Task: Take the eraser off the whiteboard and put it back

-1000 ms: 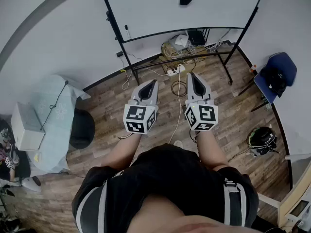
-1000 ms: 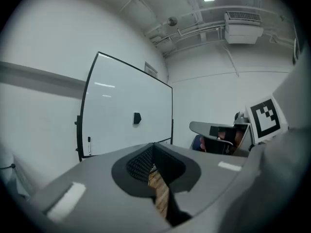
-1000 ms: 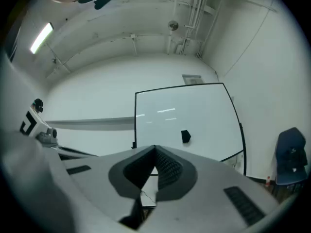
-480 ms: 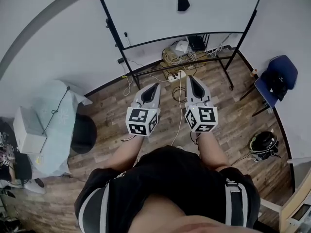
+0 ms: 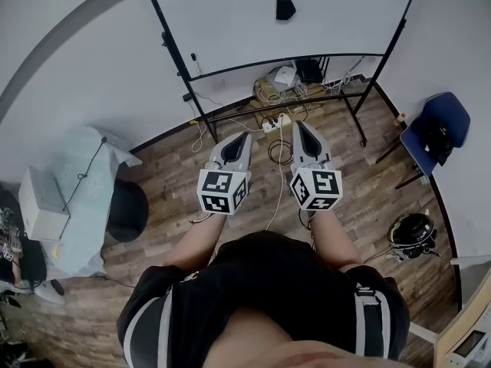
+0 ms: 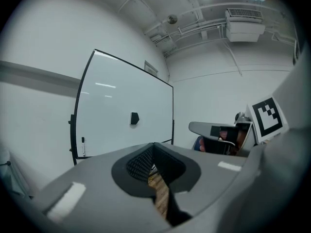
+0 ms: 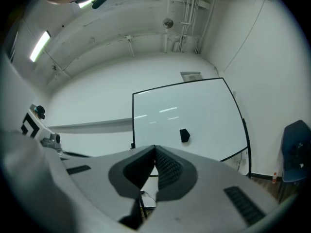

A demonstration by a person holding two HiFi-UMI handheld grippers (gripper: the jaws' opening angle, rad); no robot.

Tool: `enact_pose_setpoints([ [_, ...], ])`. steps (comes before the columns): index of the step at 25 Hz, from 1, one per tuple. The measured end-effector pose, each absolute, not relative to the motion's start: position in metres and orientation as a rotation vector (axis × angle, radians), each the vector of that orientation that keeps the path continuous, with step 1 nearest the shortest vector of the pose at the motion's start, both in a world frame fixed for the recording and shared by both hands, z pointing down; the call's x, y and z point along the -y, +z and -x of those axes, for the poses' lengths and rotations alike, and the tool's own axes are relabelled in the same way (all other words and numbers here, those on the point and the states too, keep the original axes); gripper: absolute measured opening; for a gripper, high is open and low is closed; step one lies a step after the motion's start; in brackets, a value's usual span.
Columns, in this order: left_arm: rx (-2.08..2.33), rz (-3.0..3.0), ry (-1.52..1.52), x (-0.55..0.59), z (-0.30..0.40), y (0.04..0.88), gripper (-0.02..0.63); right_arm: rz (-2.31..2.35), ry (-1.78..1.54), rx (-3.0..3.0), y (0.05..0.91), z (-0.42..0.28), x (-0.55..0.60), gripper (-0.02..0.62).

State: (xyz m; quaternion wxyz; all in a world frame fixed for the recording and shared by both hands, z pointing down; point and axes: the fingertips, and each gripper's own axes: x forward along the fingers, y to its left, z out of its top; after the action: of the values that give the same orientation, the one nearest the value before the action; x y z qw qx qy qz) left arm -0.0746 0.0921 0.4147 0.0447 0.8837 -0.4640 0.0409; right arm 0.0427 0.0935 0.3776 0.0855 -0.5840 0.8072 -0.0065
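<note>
Left tongs [image 5: 244, 136]: your jaws meet at the tips and grip nothing. Only a sliver of wooden floor [image 5: 176, 167] shows through the gap behind the pads.
Right tongs [image 5: 298, 126]: also closed tip to tip, and empty.
Eraser [image 5: 285, 8]: it sits on the whiteboard [image 5: 230, 21], far ahead of both tongs and well apart from them. It is a small dark block, too small to show detail.
Whiteboard: its top is cut off in your head view, and each tongs' own body hides part of its lower edge.
Your hands: hidden behind the marker cubes.
Cables [image 5: 280, 79]: a tangle on the floor under the whiteboard. The boxes among them are hard to make out.
Chair [image 5: 439, 125]: blue, far right, with something dark and unidentifiable on it.
</note>
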Motion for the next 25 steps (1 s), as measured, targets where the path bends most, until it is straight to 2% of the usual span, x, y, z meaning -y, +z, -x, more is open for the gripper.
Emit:
enact_pose_setpoints([
  [11, 1.416, -2.681, 0.158, -0.09, 0.023, 0.435, 0.009, 1.684, -0.059, -2.417, 0.383, -0.09, -0.083, 0.006],
  [25, 1.443, -2.666, 0.144, -0.042, 0.018, 0.445, 0.009, 1.666, -0.058, -2.445, 0.396, -0.091, -0.033, 0.006],
])
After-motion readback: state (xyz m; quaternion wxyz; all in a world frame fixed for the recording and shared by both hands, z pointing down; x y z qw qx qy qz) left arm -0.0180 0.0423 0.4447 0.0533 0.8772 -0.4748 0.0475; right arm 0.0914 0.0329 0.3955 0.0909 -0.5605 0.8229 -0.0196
